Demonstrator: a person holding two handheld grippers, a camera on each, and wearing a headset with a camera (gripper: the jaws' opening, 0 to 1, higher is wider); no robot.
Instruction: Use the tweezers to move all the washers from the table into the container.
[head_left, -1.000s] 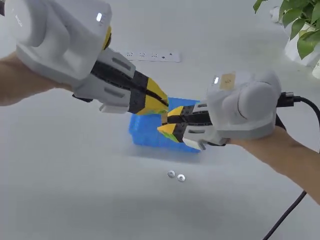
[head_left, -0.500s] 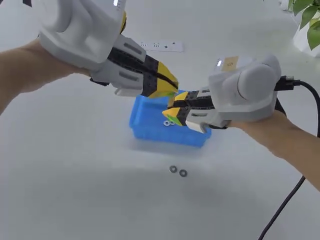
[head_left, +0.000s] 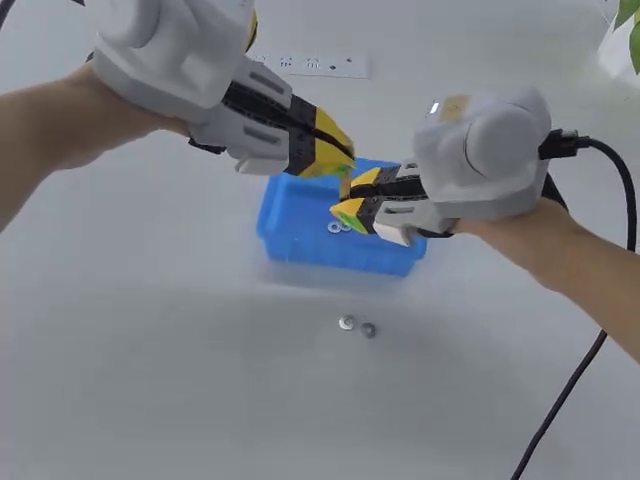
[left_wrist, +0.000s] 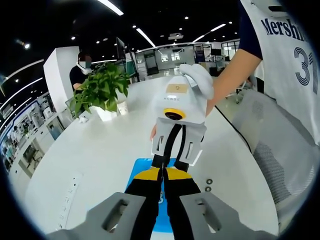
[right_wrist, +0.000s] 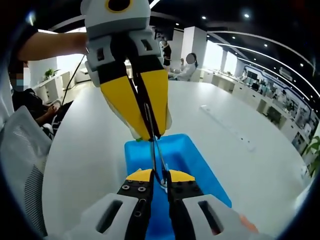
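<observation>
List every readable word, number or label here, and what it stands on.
"Mersh", cut off at the edge: the person's jersey.
"31": same jersey.
Tan sticker on the right gripper: too blurred to read.

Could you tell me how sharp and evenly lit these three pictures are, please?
Head view: soft even light, faint shadow beside the container, the two table washers slightly blurred. Left gripper view: strong fisheye curving, bright ceiling strips. Right gripper view: same curving, tweezers sharp.
</observation>
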